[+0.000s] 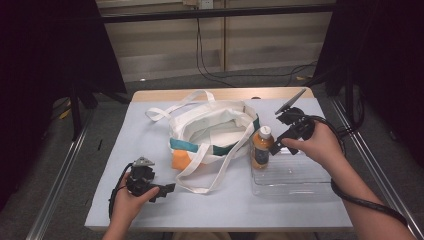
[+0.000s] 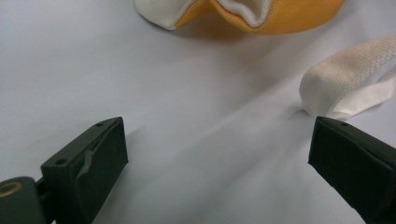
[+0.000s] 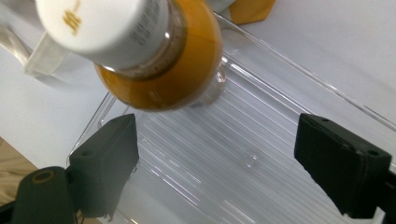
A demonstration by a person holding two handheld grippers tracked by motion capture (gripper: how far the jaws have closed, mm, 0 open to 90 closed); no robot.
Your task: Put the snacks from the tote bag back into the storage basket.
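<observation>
Counts: 1 tote bag (image 1: 212,131), cream w/ teal band and orange patch, centre of table, 2 long handles. 1 bottle (image 1: 260,147) of orange drink, white cap, right of bag. 1 clear ribbed tray (image 1: 295,179) on the right (bottle stands in its far-left corner). 2 grippers: left gripper (image 1: 165,189) near left, right gripper (image 1: 278,145) far right by bottle. 1 table (image 1: 125,145).

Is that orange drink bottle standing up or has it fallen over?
Standing upright: the bottle sits in the clear tray with its white cap on top.
</observation>
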